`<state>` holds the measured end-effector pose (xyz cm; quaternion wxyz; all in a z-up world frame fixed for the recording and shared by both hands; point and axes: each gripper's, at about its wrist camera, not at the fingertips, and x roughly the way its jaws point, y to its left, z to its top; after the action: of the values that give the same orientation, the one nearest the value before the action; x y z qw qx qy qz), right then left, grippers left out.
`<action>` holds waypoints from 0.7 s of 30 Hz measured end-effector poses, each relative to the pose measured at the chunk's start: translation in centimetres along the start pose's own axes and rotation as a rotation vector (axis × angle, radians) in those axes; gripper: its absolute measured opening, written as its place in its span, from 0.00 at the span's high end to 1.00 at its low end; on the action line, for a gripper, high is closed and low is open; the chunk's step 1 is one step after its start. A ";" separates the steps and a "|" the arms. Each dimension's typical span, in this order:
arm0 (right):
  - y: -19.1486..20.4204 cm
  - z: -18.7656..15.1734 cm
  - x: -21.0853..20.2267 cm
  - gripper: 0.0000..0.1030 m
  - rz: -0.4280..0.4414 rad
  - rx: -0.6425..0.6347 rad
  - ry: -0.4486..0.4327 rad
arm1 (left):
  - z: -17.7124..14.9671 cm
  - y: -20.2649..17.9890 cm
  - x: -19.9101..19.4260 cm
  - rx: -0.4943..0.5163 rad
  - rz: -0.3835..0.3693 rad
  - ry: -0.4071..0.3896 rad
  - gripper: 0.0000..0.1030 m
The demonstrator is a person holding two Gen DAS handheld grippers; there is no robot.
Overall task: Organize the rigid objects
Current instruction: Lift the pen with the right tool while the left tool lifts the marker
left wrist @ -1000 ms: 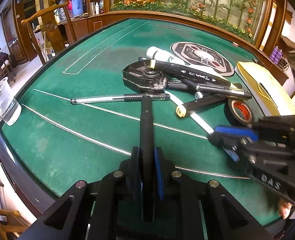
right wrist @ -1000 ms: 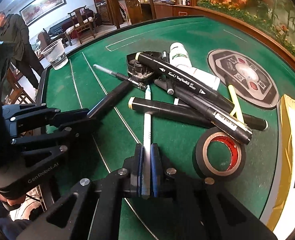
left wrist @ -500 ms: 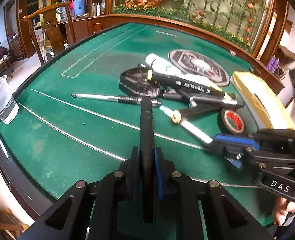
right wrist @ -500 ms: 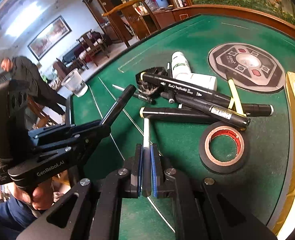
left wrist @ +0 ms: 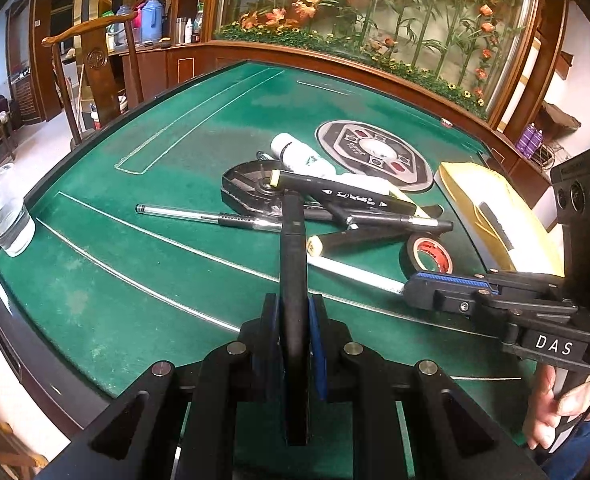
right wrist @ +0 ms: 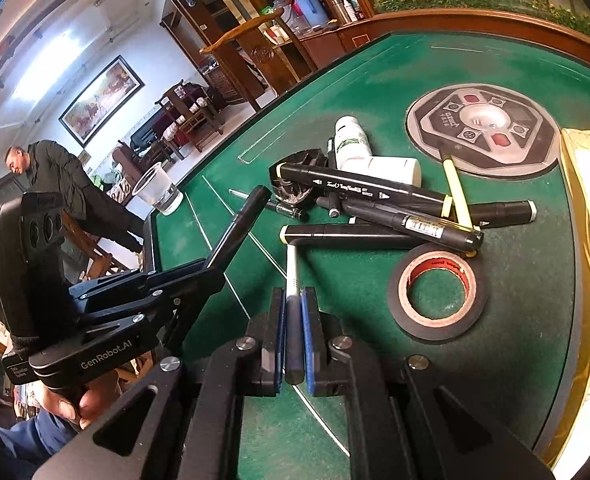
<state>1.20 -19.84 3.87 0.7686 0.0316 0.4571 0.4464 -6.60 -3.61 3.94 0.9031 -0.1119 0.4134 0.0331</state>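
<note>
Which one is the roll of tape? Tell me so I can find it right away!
Start at the green table and find the heap of black markers in its middle. Just in front of the heap, lying flat on the felt, is the roll of tape: the only ring there, black outside with a red-and-cream inner core.

The green felt table (left wrist: 143, 280) (white lines across it) carries a marker pile (right wrist: 379, 208), tape roll (right wrist: 437, 294) and plastic cup (left wrist: 3, 216).

Wooden chair (left wrist: 91, 60) behind green table (left wrist: 135, 280); framed painting (right wrist: 101, 98) on white wall.
</note>
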 end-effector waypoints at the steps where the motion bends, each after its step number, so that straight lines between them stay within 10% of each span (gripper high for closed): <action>1: -0.1 0.0 -0.1 0.93 0.004 0.005 -0.002 | 0.0 0.0 0.0 0.000 -0.002 0.000 0.85; 21: -1.7 -0.2 -2.3 0.93 0.038 0.064 -0.066 | 0.0 -0.5 -0.9 -0.013 -0.036 -0.017 0.85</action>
<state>1.76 -22.59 4.50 0.7731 0.0798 0.4450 0.4448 -7.14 -4.09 4.73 0.9063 -0.1248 0.4033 0.0204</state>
